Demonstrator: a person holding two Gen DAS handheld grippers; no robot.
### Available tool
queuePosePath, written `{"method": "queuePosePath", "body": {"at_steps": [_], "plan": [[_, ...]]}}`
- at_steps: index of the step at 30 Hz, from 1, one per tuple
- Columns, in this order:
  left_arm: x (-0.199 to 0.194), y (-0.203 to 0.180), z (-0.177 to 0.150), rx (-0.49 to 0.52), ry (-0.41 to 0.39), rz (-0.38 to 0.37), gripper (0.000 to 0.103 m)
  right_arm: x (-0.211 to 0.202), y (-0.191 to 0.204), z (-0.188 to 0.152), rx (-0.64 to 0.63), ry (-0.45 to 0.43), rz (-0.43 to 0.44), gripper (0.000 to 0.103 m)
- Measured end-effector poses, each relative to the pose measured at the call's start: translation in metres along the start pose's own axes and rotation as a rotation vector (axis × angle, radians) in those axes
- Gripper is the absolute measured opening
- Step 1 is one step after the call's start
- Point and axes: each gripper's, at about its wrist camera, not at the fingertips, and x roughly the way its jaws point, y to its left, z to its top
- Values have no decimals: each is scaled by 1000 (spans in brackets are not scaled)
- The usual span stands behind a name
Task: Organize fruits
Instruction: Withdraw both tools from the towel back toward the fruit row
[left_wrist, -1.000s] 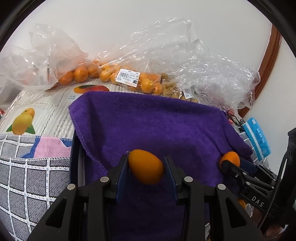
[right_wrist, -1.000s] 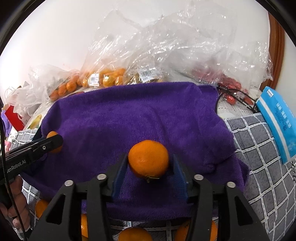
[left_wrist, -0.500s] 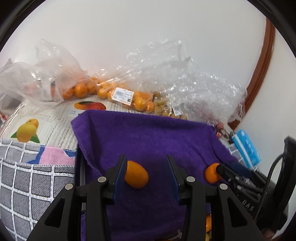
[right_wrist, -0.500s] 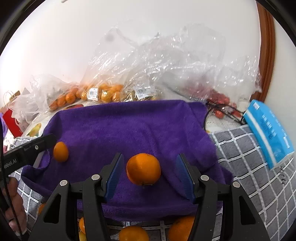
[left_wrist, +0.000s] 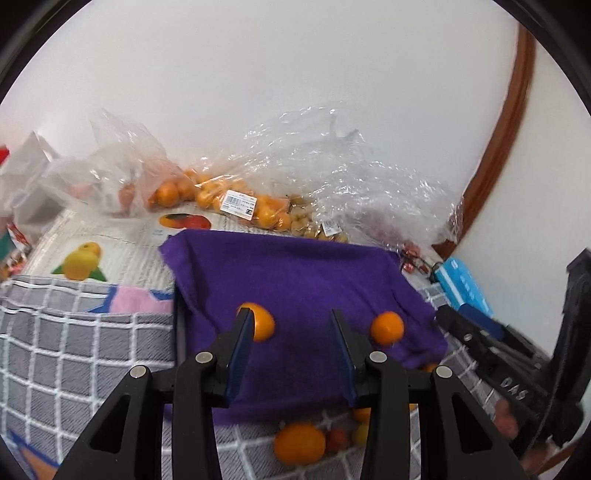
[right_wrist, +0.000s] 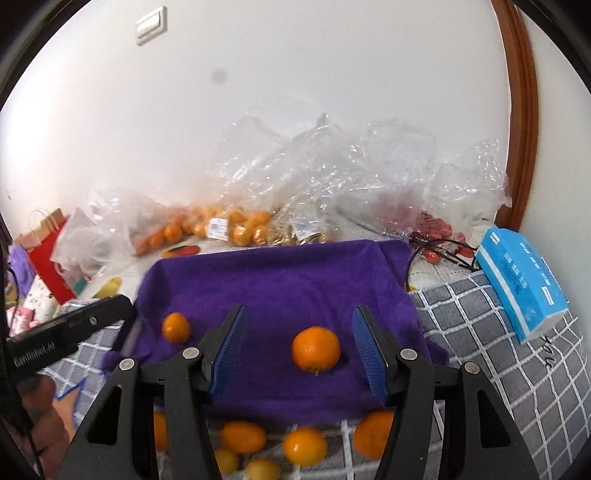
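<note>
Loose oranges (right_wrist: 305, 445) lie along the bottom edge on the checked cloth (right_wrist: 491, 354). Above them, the right gripper (right_wrist: 297, 345) and left gripper (left_wrist: 291, 343) both gape, released. Mid-frame, a round orange (right_wrist: 316, 349) and an oval orange (left_wrist: 263, 326) rest on the purple towel (right_wrist: 280, 280). Behind, toward upper centre, clear plastic bags (right_wrist: 236, 225) hold more oranges.

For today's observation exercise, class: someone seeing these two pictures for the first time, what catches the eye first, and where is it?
First, the purple towel in the middle, with two oranges on it: a rounder one between the open fingers of the right hand-held gripper and a smaller one to its left. Behind the towel, crinkled clear bags of fruit lie against the white wall; more loose oranges sit at its near edge.
</note>
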Motion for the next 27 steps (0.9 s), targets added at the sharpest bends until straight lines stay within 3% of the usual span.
{"method": "queuePosePath", "body": {"at_steps": [8,14,21,24,27], "plan": [[-26,1,-36,-6,58,-22,38,-49,2,-39,-20,3,-52,61],[-38,3,-60,8,76,30,38,-72,3,-63,-42,5,-97,61],[-32,19,-85,28,124,126,38,-69,-11,-81,-28,35,-128,61],[-28,29,-91,16,151,135,40,-60,-20,-86,-8,77,-110,61],[-22,41,-95,-12,166,136,40,-48,-23,-90,-18,108,-104,54]]}}
